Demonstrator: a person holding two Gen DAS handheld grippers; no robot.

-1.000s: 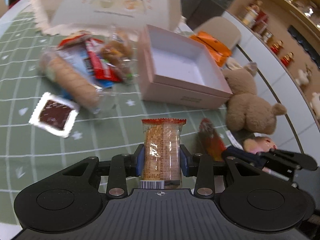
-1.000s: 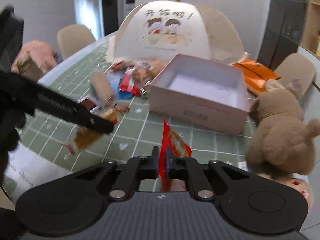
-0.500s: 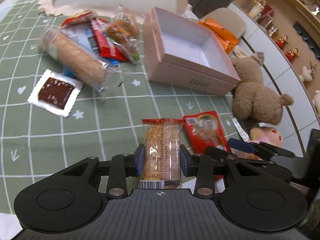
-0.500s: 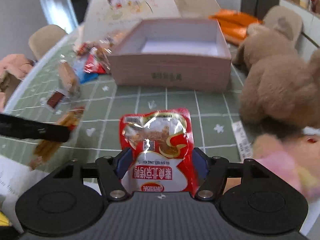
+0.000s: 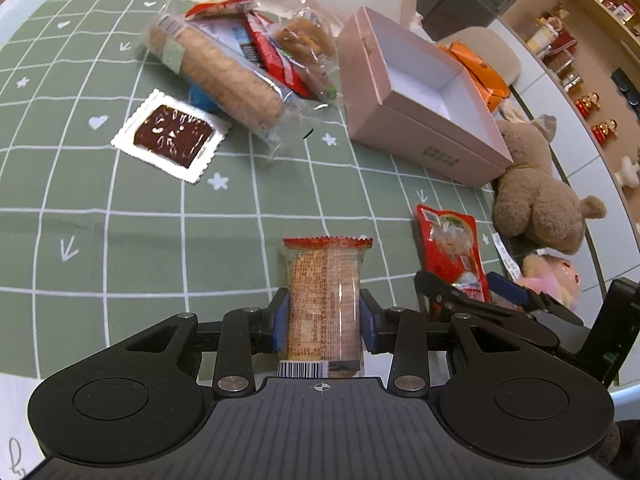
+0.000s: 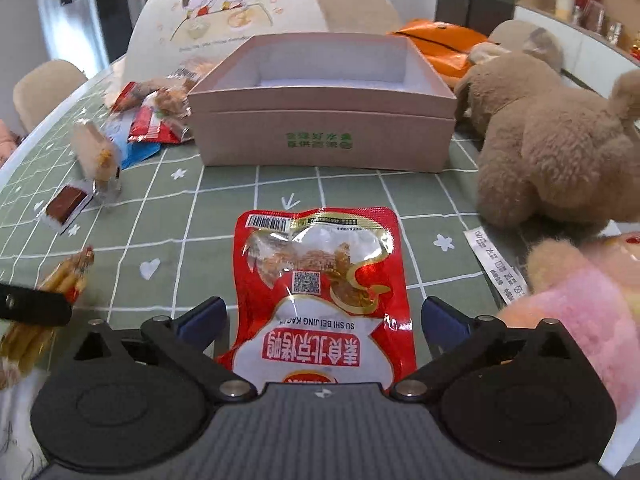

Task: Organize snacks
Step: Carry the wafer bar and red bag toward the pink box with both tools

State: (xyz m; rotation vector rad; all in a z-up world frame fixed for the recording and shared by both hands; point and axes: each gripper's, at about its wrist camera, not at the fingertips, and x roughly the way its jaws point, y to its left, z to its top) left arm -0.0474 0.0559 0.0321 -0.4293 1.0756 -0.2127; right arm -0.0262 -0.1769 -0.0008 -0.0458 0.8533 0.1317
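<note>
My left gripper [image 5: 323, 322] is shut on a clear-wrapped orange biscuit pack [image 5: 325, 300], held above the green tablecloth. My right gripper [image 6: 322, 320] is open; a red snack pouch [image 6: 320, 280] lies flat on the cloth between its spread fingers, which stand apart from it. The pouch [image 5: 452, 252] and the right gripper [image 5: 480, 300] also show in the left wrist view. An open, empty pink box [image 6: 320, 136] stands beyond the pouch; it also shows in the left wrist view [image 5: 416, 128].
A pile of snacks [image 5: 248, 64] and a brown wafer packet [image 5: 172, 136] lie left of the box. A brown plush bear [image 6: 552, 152] and a pink plush toy [image 6: 580, 300] sit on the right. A domed food cover [image 6: 240, 12] stands behind.
My right gripper has opened and let go of the red pouch, which now lies flat on the cloth. My left gripper has kept hold of the biscuit pack and moved nearer the pile.
</note>
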